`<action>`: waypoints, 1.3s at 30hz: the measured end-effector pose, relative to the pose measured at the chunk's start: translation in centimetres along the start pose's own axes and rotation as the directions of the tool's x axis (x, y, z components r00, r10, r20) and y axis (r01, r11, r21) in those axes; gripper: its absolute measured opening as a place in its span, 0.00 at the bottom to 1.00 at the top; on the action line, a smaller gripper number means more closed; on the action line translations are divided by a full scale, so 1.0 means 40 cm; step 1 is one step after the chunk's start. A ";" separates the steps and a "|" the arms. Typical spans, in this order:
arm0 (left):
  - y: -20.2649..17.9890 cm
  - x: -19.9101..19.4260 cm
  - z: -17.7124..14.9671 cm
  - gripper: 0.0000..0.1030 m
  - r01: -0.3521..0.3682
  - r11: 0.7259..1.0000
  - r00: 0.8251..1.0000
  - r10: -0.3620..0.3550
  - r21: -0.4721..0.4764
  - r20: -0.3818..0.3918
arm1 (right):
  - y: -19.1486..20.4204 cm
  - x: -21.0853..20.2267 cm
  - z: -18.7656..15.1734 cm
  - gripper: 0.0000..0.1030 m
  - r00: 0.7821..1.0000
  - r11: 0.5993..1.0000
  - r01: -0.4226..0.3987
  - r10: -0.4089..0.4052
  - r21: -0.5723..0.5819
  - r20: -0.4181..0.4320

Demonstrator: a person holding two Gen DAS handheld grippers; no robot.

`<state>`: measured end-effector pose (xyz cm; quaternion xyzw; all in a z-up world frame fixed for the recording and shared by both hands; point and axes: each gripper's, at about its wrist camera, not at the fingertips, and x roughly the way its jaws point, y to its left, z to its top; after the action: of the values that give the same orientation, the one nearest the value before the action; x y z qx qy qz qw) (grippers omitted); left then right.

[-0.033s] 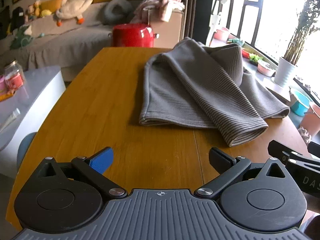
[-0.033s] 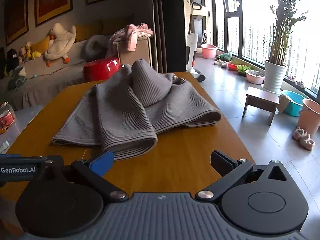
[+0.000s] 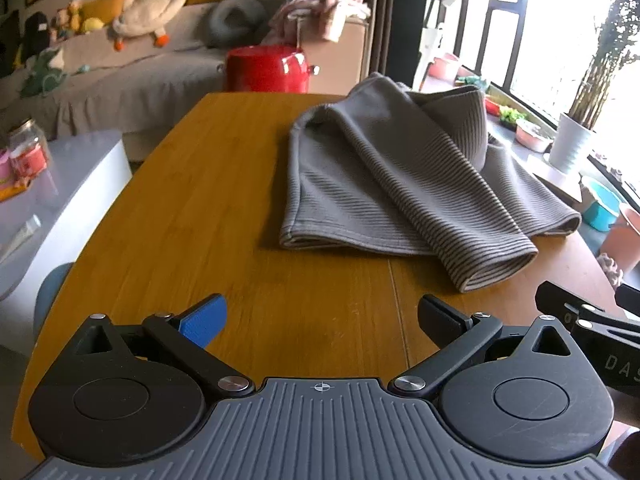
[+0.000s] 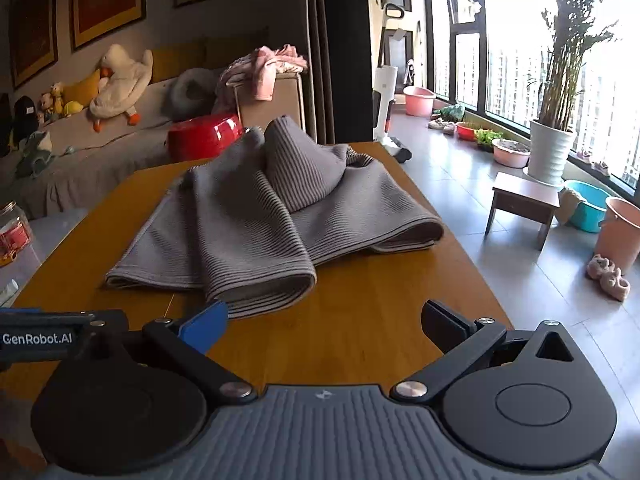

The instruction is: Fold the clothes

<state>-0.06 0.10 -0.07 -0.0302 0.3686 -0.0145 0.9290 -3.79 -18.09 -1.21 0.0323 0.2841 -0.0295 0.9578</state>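
Note:
A grey ribbed garment [image 3: 384,184] lies partly folded on the wooden table [image 3: 200,208], its sleeves laid over the body. It also shows in the right wrist view [image 4: 256,224]. My left gripper [image 3: 320,320] is open and empty, a short way in front of the garment's near hem. My right gripper [image 4: 324,322] is open and empty, just short of the near sleeve cuff [image 4: 264,292]. The right gripper's body shows at the right edge of the left wrist view [image 3: 592,320].
A red pot [image 3: 266,68] stands beyond the table's far end. A grey sofa [image 3: 120,76] with stuffed toys is behind. A white side table [image 3: 60,184] with jars is left. A small stool [image 4: 524,200], buckets and a potted plant [image 4: 552,152] stand on the floor at right.

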 end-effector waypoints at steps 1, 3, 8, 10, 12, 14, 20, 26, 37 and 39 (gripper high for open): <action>0.002 0.000 -0.001 1.00 0.002 1.000 1.000 -0.002 -0.001 -0.003 | 0.000 -0.002 0.001 1.00 1.000 1.000 0.003 -0.003 0.002 0.003; 0.005 0.000 -0.004 1.00 0.007 1.000 1.000 -0.007 -0.003 -0.010 | 0.004 -0.008 0.002 1.00 1.000 1.000 0.010 -0.010 0.006 0.013; 0.012 -0.004 -0.010 1.00 0.013 1.000 1.000 -0.013 0.001 -0.025 | 0.000 0.000 0.000 1.00 1.000 1.000 -0.011 0.011 0.015 -0.018; 0.007 -0.008 -0.013 1.00 0.005 1.000 1.000 -0.005 0.010 -0.023 | -0.006 0.005 0.002 1.00 1.000 1.000 -0.014 0.015 0.023 -0.021; 0.004 0.005 -0.008 1.00 -0.002 1.000 1.000 0.003 0.016 -0.031 | -0.007 0.006 0.002 1.00 1.000 1.000 -0.013 0.014 0.021 -0.020; 0.003 0.007 -0.007 1.00 -0.005 1.000 0.999 0.005 0.018 -0.032 | -0.001 -0.007 0.002 1.00 1.000 1.000 -0.009 0.010 0.016 -0.015; -0.001 0.004 -0.004 1.00 -0.002 1.000 1.000 0.002 0.019 -0.026 | 0.002 0.002 0.000 1.00 1.000 1.000 -0.007 0.008 0.006 -0.025; 0.002 0.002 -0.005 1.00 0.002 1.000 1.000 -0.001 0.018 -0.028 | 0.005 0.004 -0.004 1.00 1.000 1.000 -0.008 0.008 0.003 -0.027; 0.005 0.003 -0.006 1.00 0.004 1.000 0.999 -0.004 0.019 -0.032 | 0.007 0.011 -0.007 1.00 0.999 1.000 -0.006 0.006 0.004 -0.040; 0.004 0.004 -0.006 1.00 0.004 1.000 0.999 -0.003 0.019 -0.033 | 0.006 0.012 -0.008 1.00 0.999 1.000 -0.006 0.006 0.005 -0.041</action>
<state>-0.11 0.24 -0.38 -0.0217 0.3838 -0.0201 0.9229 -3.56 -17.86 -1.73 0.0362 0.3036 -0.0267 0.9517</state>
